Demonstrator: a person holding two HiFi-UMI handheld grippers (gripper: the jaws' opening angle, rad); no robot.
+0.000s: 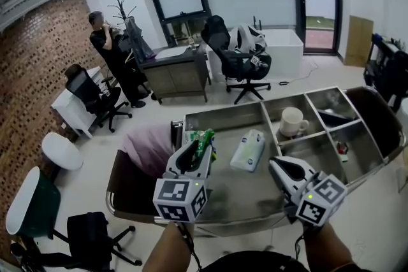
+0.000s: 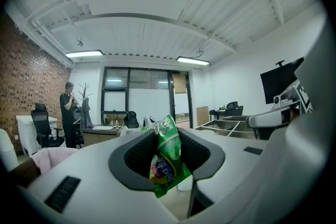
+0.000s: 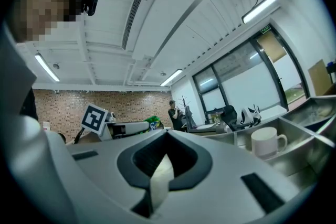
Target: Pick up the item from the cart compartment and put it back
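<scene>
Green snack packet clamped in left tool above steel cart, right tool closed and empty, white mug in small compartment, pale packet in large one

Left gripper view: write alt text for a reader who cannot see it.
The left gripper is shut on a green snack packet. Behind lies an office: brick wall and standing person at left, steel cart at right.

Brick wall, desk, office chairs
</scene>
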